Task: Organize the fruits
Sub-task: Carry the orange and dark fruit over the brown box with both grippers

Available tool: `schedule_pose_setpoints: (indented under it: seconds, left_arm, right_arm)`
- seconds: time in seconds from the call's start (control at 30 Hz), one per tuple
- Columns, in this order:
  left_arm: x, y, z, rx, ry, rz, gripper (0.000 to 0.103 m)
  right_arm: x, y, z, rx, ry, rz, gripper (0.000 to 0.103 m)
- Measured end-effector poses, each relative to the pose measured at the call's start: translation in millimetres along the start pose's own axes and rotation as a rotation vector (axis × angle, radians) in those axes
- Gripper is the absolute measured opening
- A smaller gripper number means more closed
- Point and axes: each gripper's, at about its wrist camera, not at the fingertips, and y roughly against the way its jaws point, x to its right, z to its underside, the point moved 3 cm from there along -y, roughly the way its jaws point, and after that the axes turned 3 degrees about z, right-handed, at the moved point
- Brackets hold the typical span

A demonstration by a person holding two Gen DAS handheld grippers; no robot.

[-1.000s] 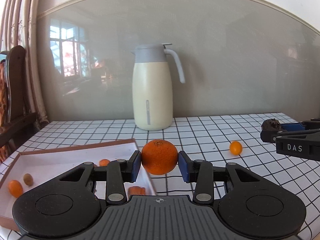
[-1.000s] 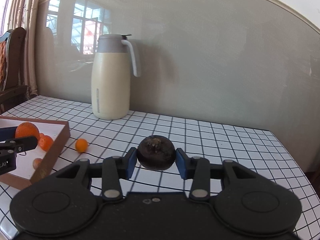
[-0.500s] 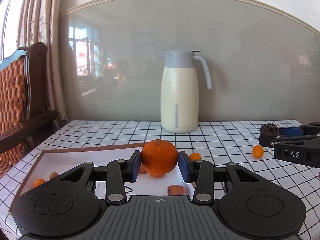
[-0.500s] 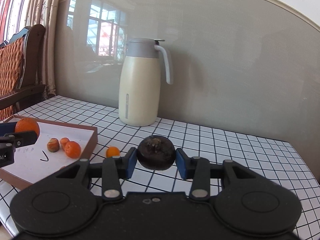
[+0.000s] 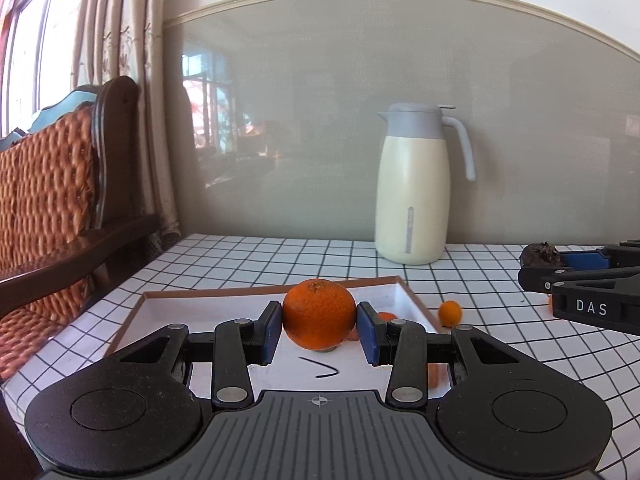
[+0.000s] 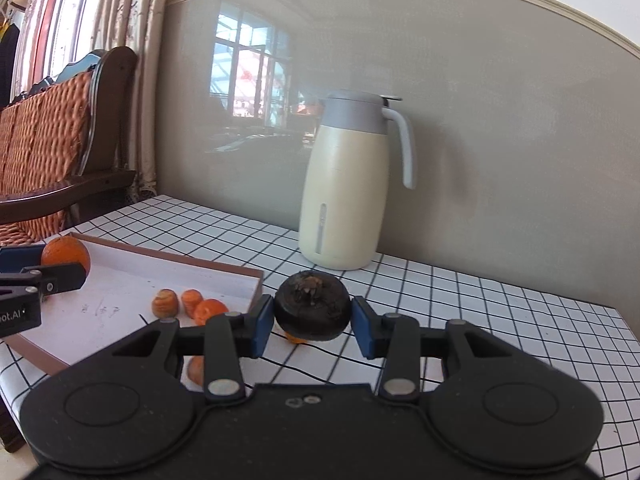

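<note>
Carrying an orange (image 5: 319,313) in my left gripper (image 5: 319,330), pads pressed to its flanks, I hold it above the white tray (image 5: 224,307), presumably to set it down there; a small orange (image 5: 449,313) lies on the checked cloth just outside the tray's right wall; a jug (image 5: 414,188) stands by the wall. From the right wrist: my right gripper (image 6: 313,320) clamps a dark fruit (image 6: 313,311) over the cloth just past the tray's corner, probably bound for the same tray, where small orange fruits (image 6: 188,303) already lie together.
</note>
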Motion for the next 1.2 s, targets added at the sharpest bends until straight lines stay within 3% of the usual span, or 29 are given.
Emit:
schedule_pose_setpoints:
  seconds: [1.2]
  left_arm:
    - [-101.0,9.7,24.5,-0.040,0.081,-0.166,0.041]
  right_arm:
    - [-105.1,-20.2,-11.1,0.002,0.091,-0.164,0.033]
